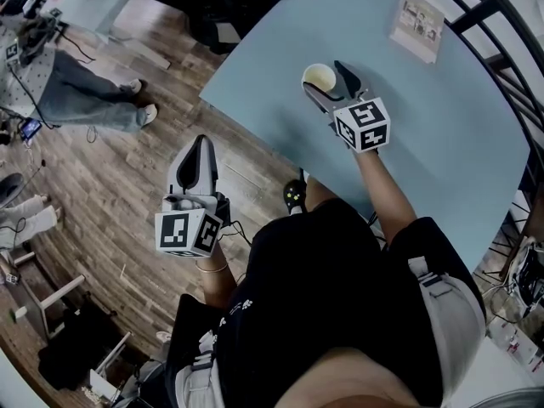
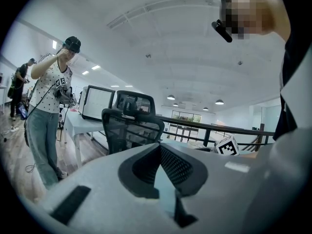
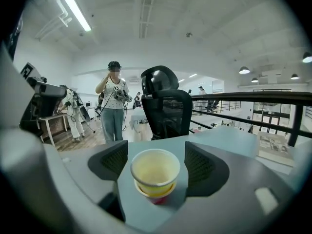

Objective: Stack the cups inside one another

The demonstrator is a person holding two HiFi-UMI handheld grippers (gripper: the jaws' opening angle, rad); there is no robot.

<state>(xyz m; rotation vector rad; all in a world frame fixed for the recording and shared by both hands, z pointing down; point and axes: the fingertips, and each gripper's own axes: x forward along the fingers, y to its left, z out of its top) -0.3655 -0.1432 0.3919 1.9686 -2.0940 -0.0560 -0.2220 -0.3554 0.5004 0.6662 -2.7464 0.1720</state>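
Nearest the head camera, the left gripper (image 1: pixel 197 155) is held over the wooden floor (image 1: pixel 110 194), off the table's edge. In the left gripper view its jaws (image 2: pixel 160 152) meet at the tips with nothing between them.

Beyond it, the right gripper (image 1: pixel 330 82) reaches over the light-blue table (image 1: pixel 442 126). Its 2 jaws stand apart, 1 on each side of the cups (image 1: pixel 319 76). In the right gripper view a strip of table shows between each jaw and the cups (image 3: pixel 155 172), so neither jaw presses on them.

The cups stand upright on the table near its left edge. A pale cup sits nested inside a 2nd cup, of which only a yellow rim and a red lower part show.

Farther along the table lies a printed card (image 1: pixel 418 24), well apart from the cups. Past the table stand a black office chair (image 3: pixel 165 106) and a person in a dotted shirt (image 3: pixel 113 101).
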